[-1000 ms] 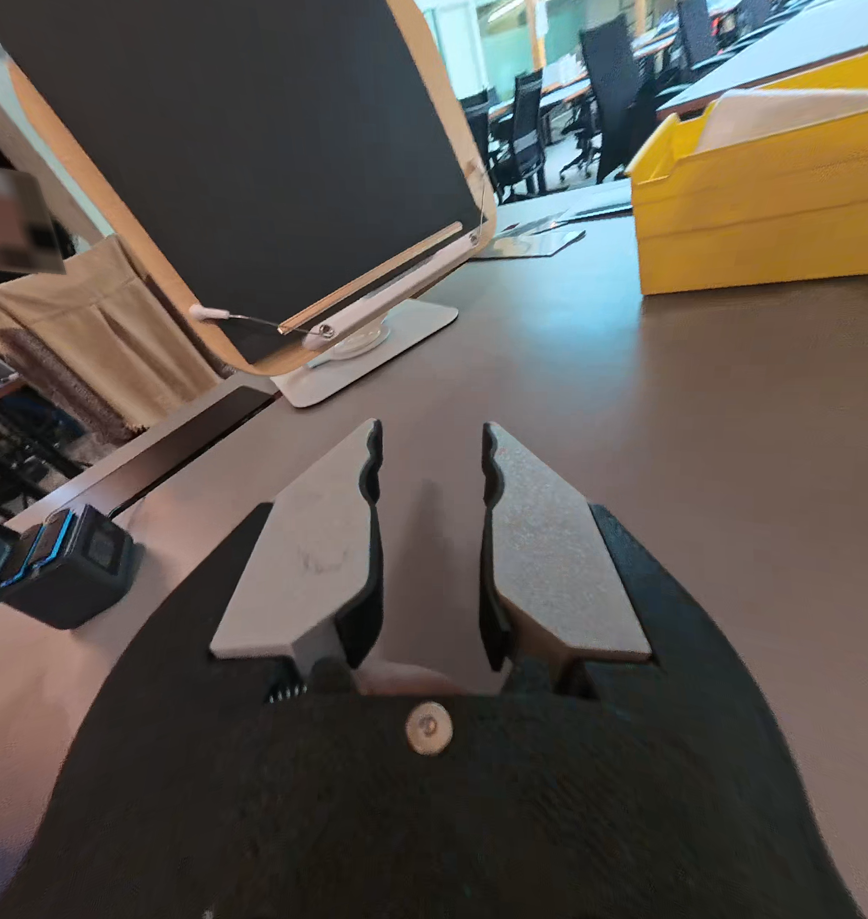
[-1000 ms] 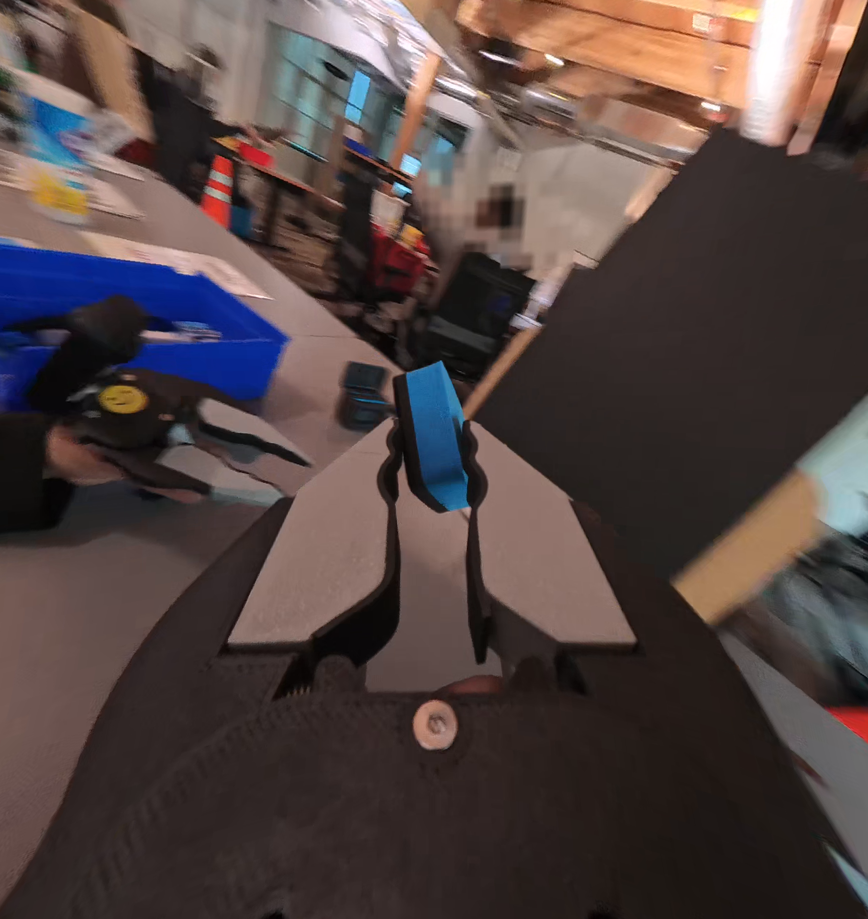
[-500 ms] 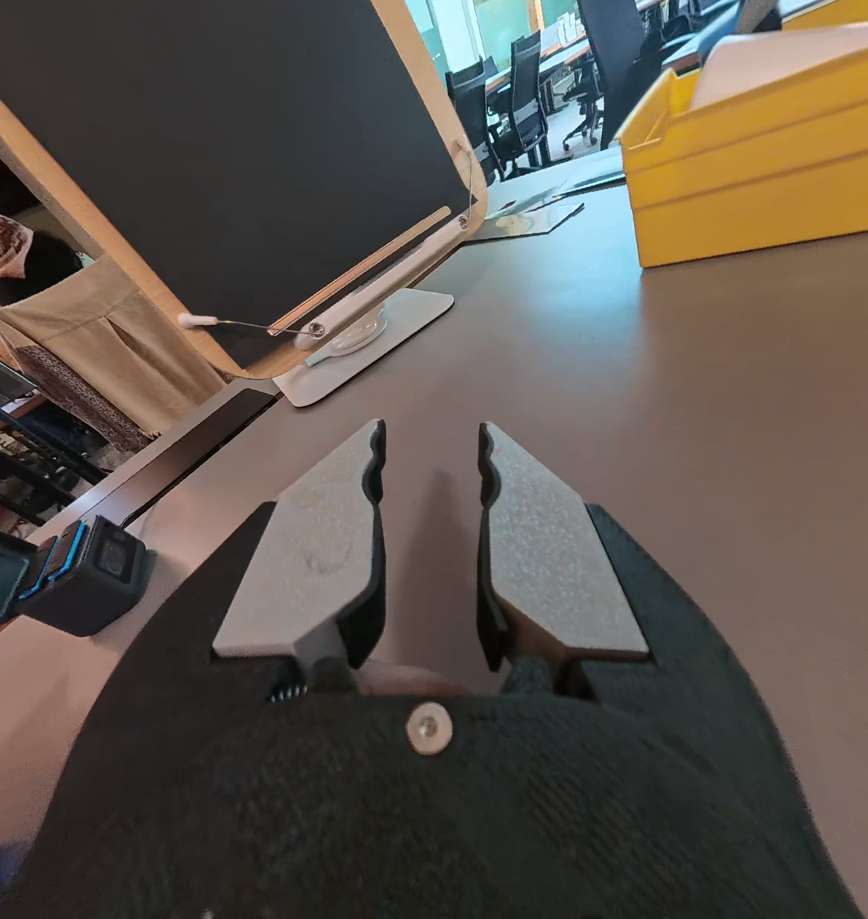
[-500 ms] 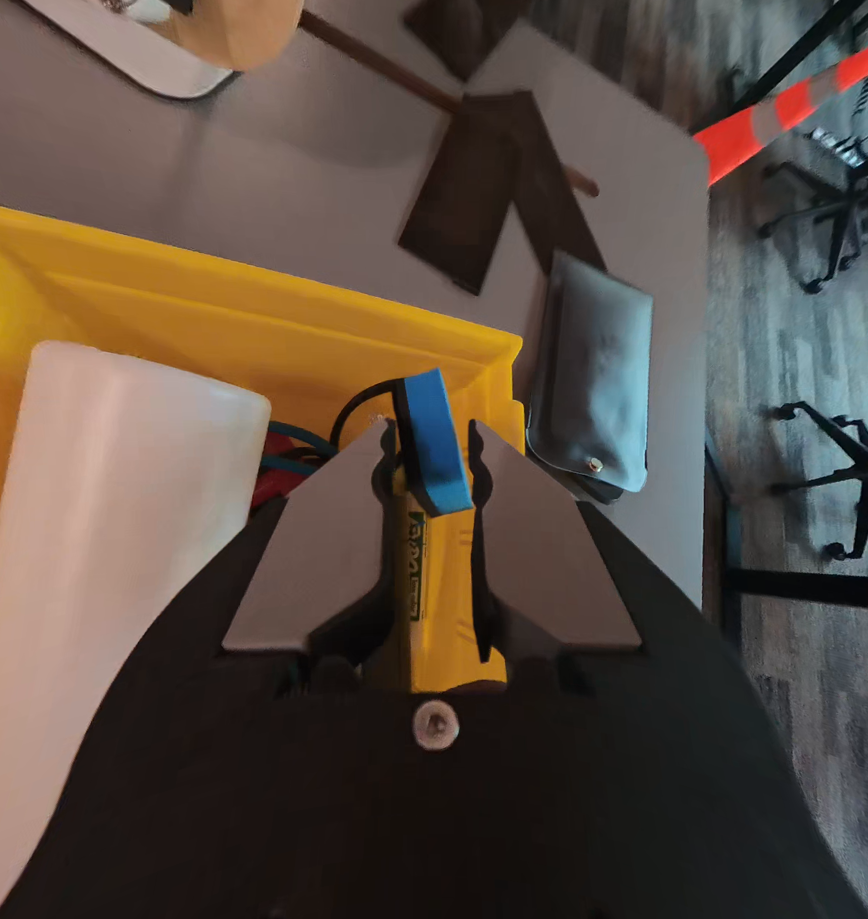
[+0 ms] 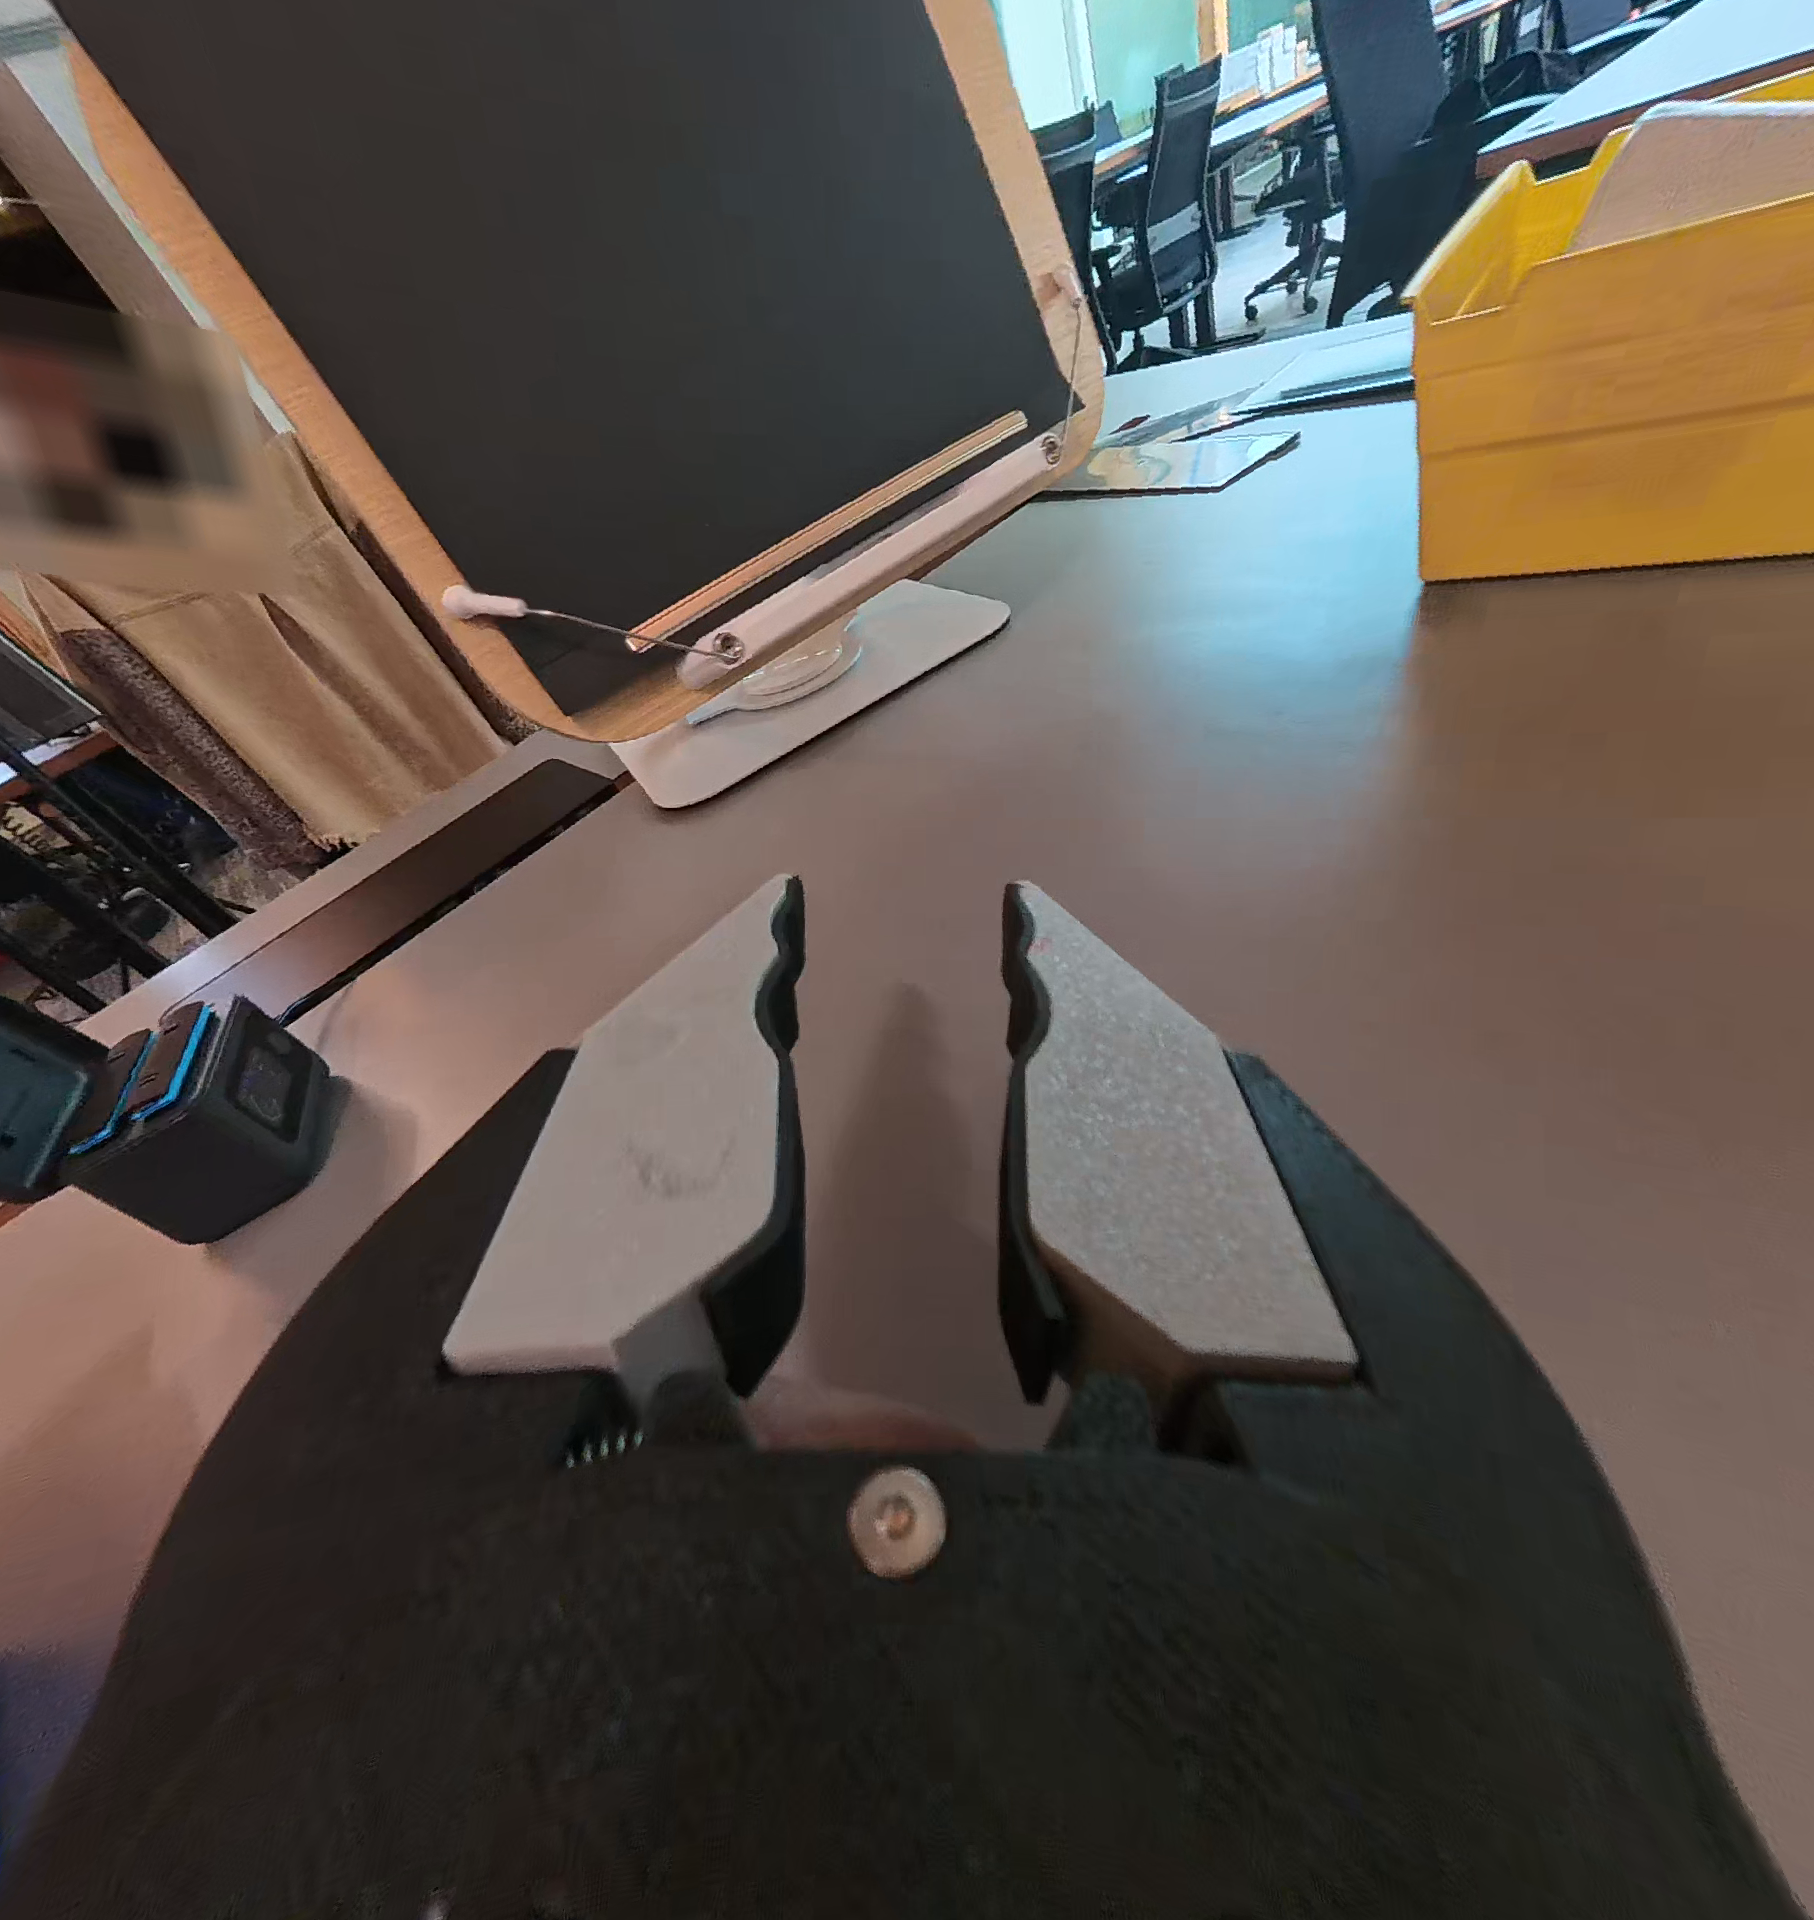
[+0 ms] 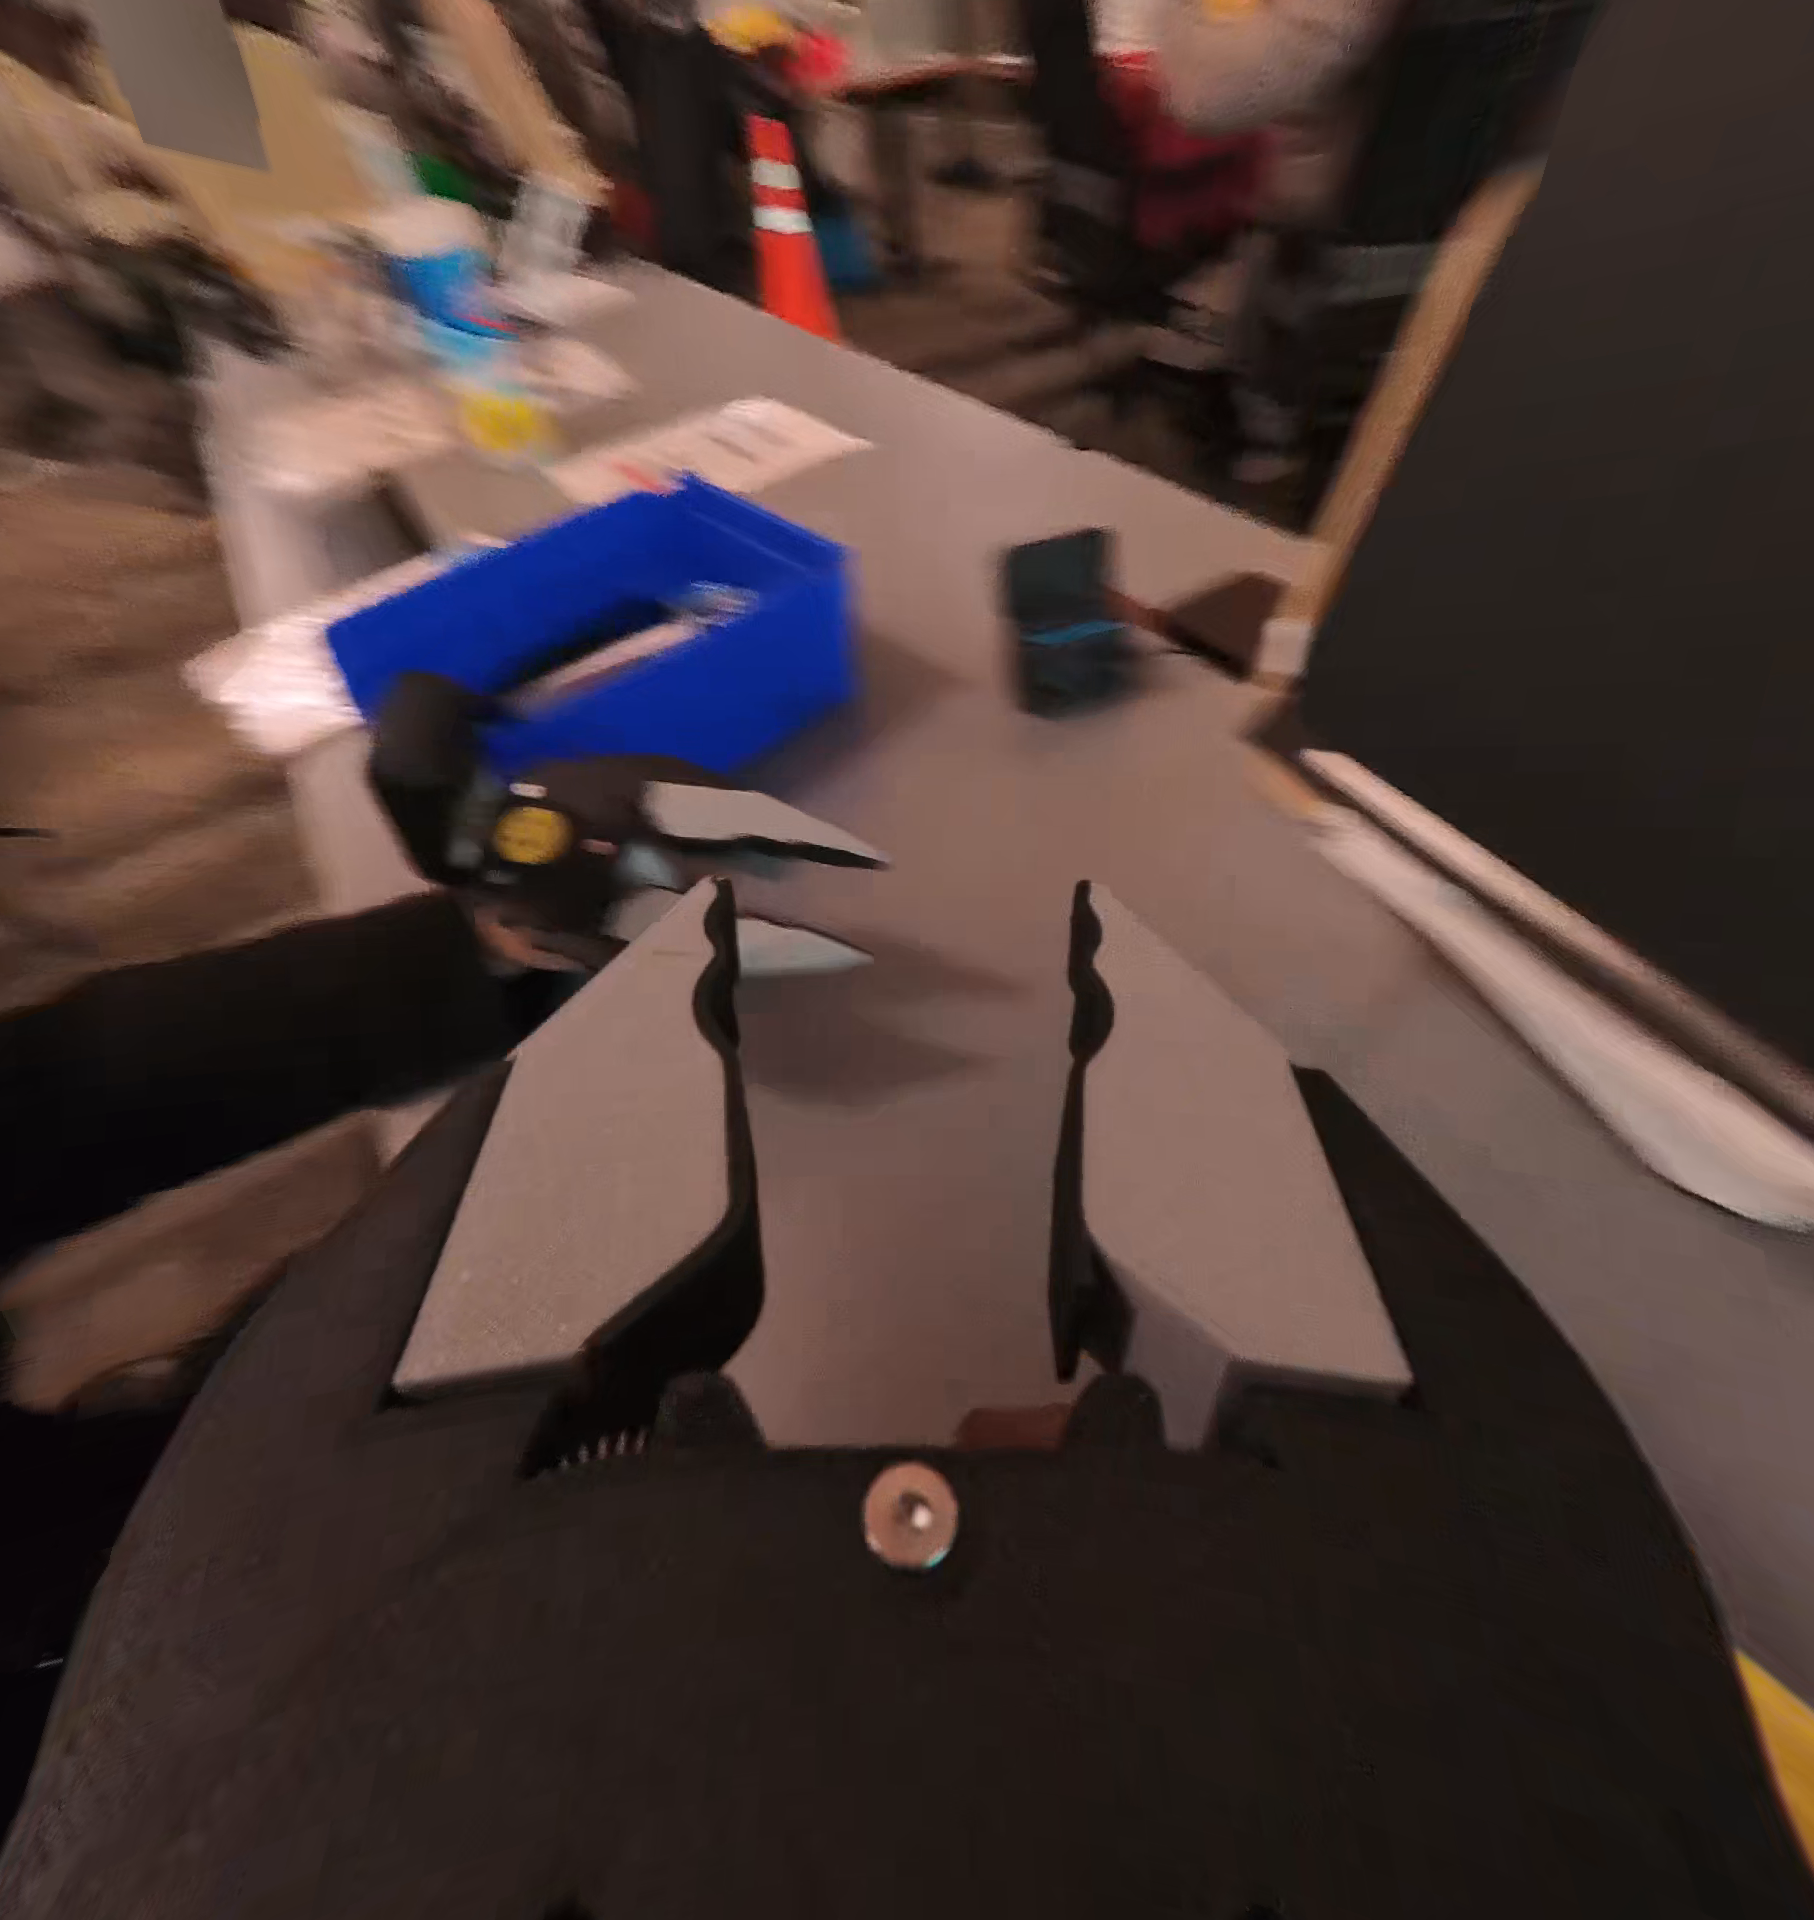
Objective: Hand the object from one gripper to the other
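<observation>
**Both grippers empty, jaws spread**

I cannot find the object in either view now. It sits in neither gripper, and nothing on the bare stretch of counter (image 5: 1402, 935) in front of me looks like it.

My right gripper (image 6: 898, 894) fills the lower half of the right wrist view with its jaws spread wide and only grey counter showing between them. The picture is heavily smeared, so small details are lost.

My left gripper (image 5: 903, 894) sits at lower centre of the left wrist view, jaws parted by a narrower gap and pinching nothing. I also see it at mid left of the right wrist view, held by a hand in a dark sleeve (image 6: 207, 1049), its fingers apart and low over the counter.

Just behind it in that view stands a blue bin (image 6: 612, 634), with a small black camera-like box (image 6: 1064, 623) to the right of the bin. An orange traffic cone (image 6: 789, 239) stands at upper centre.

In the left wrist view, a dark board on a tilted stand (image 5: 591, 312) takes the upper left, its pale base (image 5: 830, 707) flat on the counter. A yellow bin (image 5: 1630, 416) sits at the right edge, with office chairs (image 5: 1173, 197) beyond it. The small black box (image 5: 196, 1122) appears again at mid left.
</observation>
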Demonstrator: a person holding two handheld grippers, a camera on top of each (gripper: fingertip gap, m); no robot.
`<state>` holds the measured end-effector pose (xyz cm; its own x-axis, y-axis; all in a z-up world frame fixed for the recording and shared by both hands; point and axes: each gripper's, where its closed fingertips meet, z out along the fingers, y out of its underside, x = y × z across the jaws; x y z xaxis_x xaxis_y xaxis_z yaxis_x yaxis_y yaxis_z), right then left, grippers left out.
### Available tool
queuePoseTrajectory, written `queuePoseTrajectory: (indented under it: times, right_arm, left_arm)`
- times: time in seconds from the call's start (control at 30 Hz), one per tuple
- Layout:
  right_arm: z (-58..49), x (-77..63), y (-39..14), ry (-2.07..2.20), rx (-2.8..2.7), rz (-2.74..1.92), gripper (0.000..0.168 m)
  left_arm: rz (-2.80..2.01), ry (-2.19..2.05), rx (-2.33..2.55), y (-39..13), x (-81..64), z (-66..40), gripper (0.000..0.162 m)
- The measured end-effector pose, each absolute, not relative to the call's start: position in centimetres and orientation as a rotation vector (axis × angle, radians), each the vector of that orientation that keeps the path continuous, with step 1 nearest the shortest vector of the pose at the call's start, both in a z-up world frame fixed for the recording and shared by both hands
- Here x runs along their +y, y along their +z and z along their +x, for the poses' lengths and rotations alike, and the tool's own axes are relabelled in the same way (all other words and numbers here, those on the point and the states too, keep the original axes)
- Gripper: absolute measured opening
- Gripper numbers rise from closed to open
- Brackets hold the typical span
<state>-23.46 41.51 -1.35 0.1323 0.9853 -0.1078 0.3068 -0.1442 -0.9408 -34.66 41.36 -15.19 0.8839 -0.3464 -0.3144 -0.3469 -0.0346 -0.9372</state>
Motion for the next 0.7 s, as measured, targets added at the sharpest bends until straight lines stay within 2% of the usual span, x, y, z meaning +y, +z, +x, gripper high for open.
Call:
queuePoseTrajectory:
  times: [0.07,0.13,0.2,0.3,0.33,0.37,0.7]
  right_arm:
    - [-28.4,39.4,-4.6,1.183,-1.373,-1.576,0.063]
    - [-32.4,40.8,-9.8,1.089,-1.394,-1.645,0.066]
    - [-35.3,42.7,-13.9,1.035,-1.331,-1.714,0.059]
    - [-38.3,43.1,-16.7,1.147,-1.249,-1.685,0.051]
    - [-38.8,43.4,-17.2,1.17,-1.225,-1.691,0.054]
    - [-39.0,43.3,-17.2,1.218,-1.224,-1.685,0.055]
    - [-38.0,44.8,-16.3,1.275,-1.166,-1.62,0.062]
  left_arm:
    - [-1.637,0.002,0.539,-15.2,41.4,-34.9,0.036]
    - [-1.638,0.012,0.53,-15.2,41.5,-35.1,0.036]
    - [-1.64,0.028,0.527,-15.2,41.6,-35.4,0.036]
    - [-1.649,0.033,0.525,-15.3,41.7,-35.6,0.035]
    - [-1.673,0.062,0.526,-15.7,41.8,-35.9,0.027]
    - [-1.681,0.09,0.521,-15.8,42.0,-36.2,0.031]
    - [-1.683,0.152,0.467,-15.7,42.2,-37.6,0.036]
